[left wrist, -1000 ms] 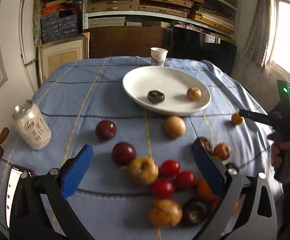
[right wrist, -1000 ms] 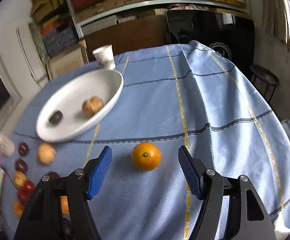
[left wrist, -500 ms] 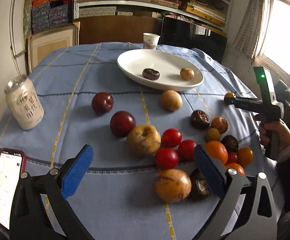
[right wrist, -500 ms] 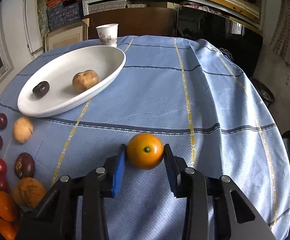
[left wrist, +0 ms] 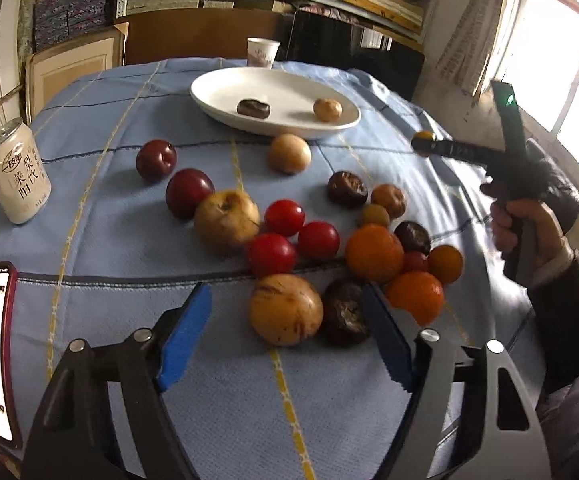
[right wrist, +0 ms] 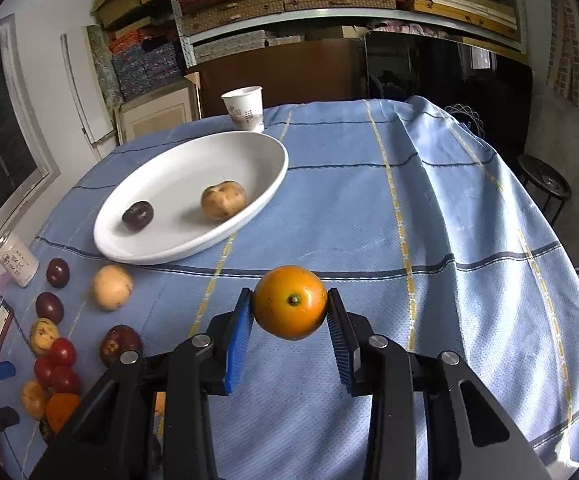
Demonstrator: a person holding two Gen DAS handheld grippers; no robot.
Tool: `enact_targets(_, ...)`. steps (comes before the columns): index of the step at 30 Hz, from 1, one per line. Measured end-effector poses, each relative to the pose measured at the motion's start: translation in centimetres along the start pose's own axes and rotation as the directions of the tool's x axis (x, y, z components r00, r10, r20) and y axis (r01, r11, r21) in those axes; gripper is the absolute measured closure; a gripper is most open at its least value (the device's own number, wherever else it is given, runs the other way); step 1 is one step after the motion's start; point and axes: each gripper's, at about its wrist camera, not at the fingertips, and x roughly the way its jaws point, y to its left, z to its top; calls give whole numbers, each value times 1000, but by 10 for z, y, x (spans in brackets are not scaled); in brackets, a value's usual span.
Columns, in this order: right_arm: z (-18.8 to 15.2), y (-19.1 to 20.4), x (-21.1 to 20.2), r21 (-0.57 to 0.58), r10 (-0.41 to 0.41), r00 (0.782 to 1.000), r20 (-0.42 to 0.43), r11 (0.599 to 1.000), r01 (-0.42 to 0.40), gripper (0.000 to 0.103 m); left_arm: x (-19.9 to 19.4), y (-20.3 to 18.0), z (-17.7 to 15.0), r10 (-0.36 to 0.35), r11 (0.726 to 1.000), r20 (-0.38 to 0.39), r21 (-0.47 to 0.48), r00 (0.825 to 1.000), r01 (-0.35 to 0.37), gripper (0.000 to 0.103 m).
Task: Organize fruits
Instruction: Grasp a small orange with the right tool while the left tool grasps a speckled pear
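While my left tongs (left wrist: 285, 344) are closing, their ribbed blue pads (left wrist: 183, 338) touch nothing yet: a smooth tan fruit (left wrist: 285, 314) and a wrinkled dark one (left wrist: 345, 312) lie on the cloth (left wrist: 109, 240) just ahead of the tips, side by side in the gap's line. Glossy red tomatoes (left wrist: 285, 236) and matte oranges (left wrist: 393, 268) cluster beyond and to the right. Farther ahead sits a shallow oval white dish (left wrist: 217, 96) with two small fruits. These tongs tilt down toward the pile.

My right tongs (right wrist: 289, 320) are clamped narrow on a round, shiny orange (right wrist: 289, 302), both pads pressed to its sides, stem dimple facing me, lifted clear of the woven blue cloth. The dish lies ahead to their left. My right hand (left wrist: 529, 220) grips the pistol handle, sleeve dark.
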Motion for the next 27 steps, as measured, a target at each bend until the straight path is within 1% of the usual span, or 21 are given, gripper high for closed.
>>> enact_targets(6, 1, 2, -6, 0, 13, 1000, 10, 1000, -13, 65, 8, 0, -3, 10, 1000, -33, 1, 999, -10, 40)
enact_targets(8, 1, 2, -8, 1, 16, 1000, 12, 1000, -16, 65, 11, 2, -3, 15, 1000, -45, -6, 999, -16, 42)
enact_targets(11, 0, 2, -9, 0, 20, 1000, 11, 1000, -20, 65, 14, 6, -5, 13, 1000, -58, -25, 998, -14, 49)
enact_targets(18, 0, 4, -11, -5, 24, 1000, 14, 1000, -24, 65, 22, 6, -5, 6, 999, -62, -32, 998, -8, 50)
enact_targets(20, 0, 4, -11, -3, 22, 1000, 13, 1000, -22, 65, 23, 8, -5, -6, 999, -65, -47, 998, 3, 50)
enact_targets(22, 0, 3, -10, -1, 19, 1000, 10, 1000, -19, 65, 24, 9, -5, -20, 998, -67, -56, 998, 17, 55)
enact_targets(23, 0, 3, -10, 1, 19, 1000, 9, 1000, -19, 65, 23, 8, -5, -31, 998, -69, -52, 997, 27, 59)
enact_targets(26, 0, 3, -10, -1, 20, 1000, 4, 1000, -20, 65, 22, 3, -6, -4, 1000, -71, -28, 998, 2, 59)
enact_targets(27, 0, 4, -10, -2, 21, 1000, 5, 1000, -21, 65, 22, 3, -6, -6, 999, -71, -32, 997, 3, 59)
